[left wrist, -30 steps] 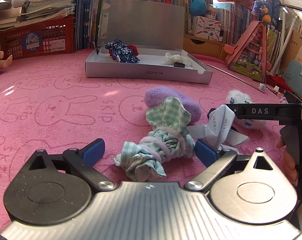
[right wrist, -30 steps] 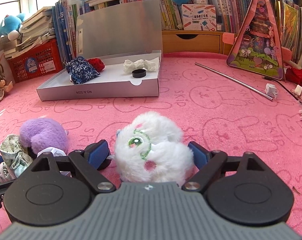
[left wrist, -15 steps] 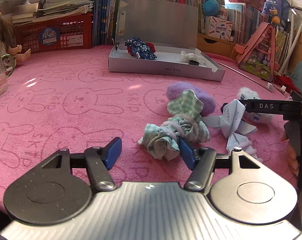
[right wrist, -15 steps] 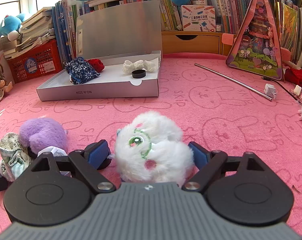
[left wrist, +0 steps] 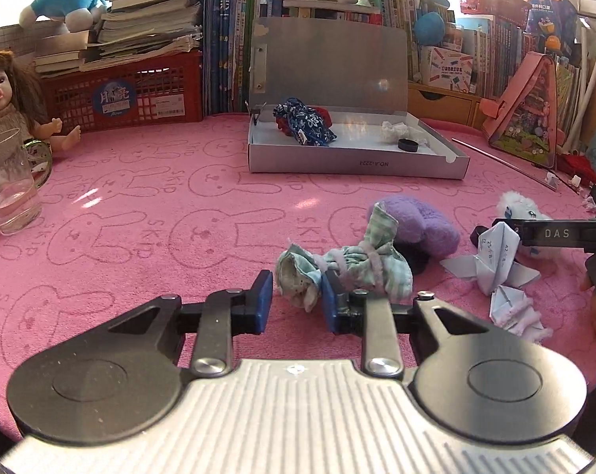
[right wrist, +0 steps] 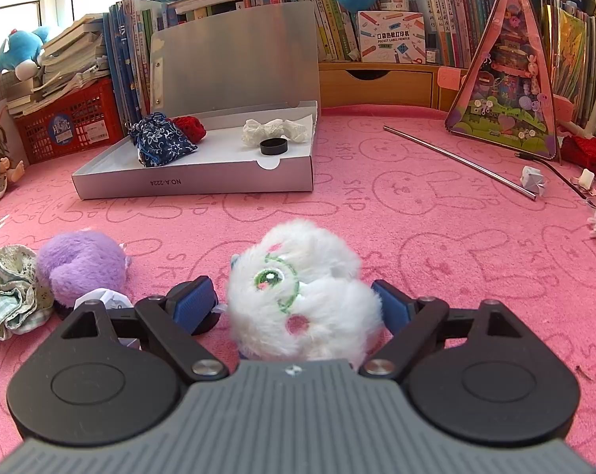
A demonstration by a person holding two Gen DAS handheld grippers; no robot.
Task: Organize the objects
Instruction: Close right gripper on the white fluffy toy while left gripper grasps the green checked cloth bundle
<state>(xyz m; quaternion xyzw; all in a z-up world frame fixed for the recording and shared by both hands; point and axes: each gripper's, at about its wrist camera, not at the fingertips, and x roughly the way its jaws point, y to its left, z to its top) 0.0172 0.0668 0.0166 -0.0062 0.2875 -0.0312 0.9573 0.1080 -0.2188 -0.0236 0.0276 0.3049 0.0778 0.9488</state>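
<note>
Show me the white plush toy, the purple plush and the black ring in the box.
white plush toy (right wrist: 298, 296), right wrist view, embroidered face.
purple plush (right wrist: 80, 266), right wrist view, fuzzy top.
black ring (right wrist: 274, 146), right wrist view, side wall.
</note>
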